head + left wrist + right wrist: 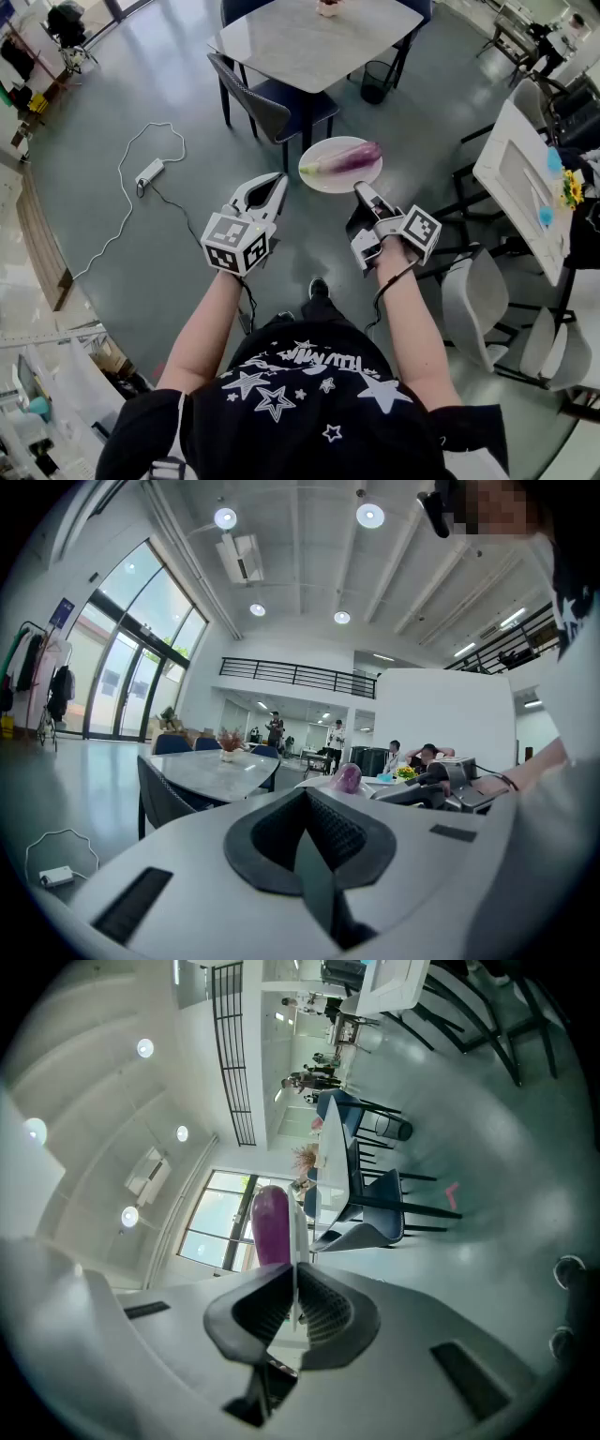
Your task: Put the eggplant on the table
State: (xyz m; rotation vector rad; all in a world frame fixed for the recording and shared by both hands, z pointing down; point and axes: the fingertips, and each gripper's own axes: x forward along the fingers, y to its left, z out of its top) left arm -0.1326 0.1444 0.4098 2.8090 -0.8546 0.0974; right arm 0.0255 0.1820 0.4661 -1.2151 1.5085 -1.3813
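Between the jaws of the right gripper sits the thin rim of one white plate. The jaws are pressed together on that rim, and the plate is carried in the air above the grey floor. On the plate lies the single purple eggplant, lengthwise across the middle, its pale end toward the person's left. The left gripper is just beside the plate's near-left edge without touching it. Its two jaws are closed against each other with nothing between them.

Beyond the plate stands one pale table, well apart from the eggplant, with one dark chair pushed in at its near side. One black bin stands by the table's right corner. To the left on the floor lies one power strip with a white cable looping away from it.
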